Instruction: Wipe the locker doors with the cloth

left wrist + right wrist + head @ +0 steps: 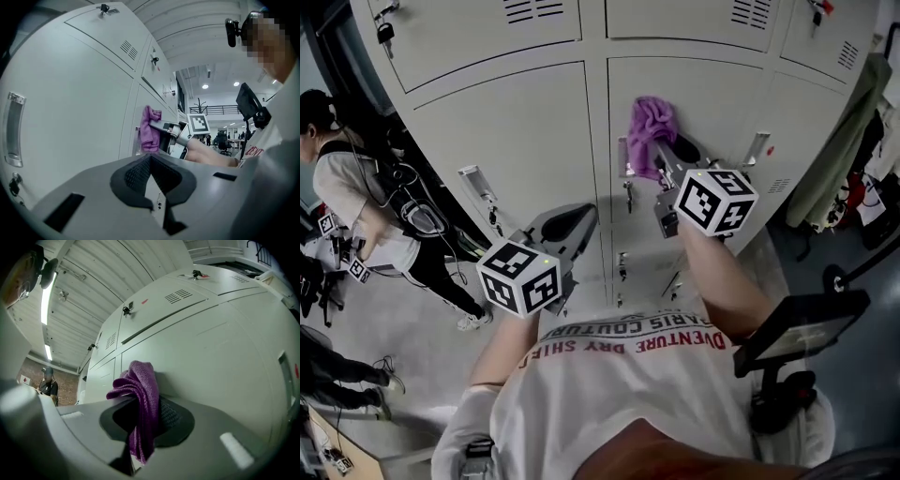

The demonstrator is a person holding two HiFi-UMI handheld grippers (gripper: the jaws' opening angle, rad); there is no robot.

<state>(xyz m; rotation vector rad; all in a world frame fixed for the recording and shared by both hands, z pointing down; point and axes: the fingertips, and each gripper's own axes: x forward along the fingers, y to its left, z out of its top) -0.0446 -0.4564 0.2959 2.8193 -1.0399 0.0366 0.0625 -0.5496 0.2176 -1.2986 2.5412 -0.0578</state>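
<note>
1. Pale metal lockers (506, 141) are filling the far side of the scene, and every door in view is standing closed.
2. The right gripper (664, 161) is clamping the purple cloth (651, 124), with its jaws closed on the bunched fabric. The cloth is sitting high on the door right of centre (712, 103), just beside that door's handle (625, 159), and appears to be touching the panel.
3. The left gripper (578, 223) is hanging nearer and further left. Its jaws are together with nothing between them, and it is standing clear of the doors.
4. Judgement: the wiping stroke appears to be in hand. The cloth is hanging as a narrow wad, so probably only a small patch is meeting the metal. Pressing more fabric flat and sweeping in overlapping passes would cover the panel better. Steering round the handle and the hanging key (385, 32) would avoid snagging.
5. Since all the lockers are shut, their contents are not showing. Vent slots and locks are the only features breaking the door faces.
</note>
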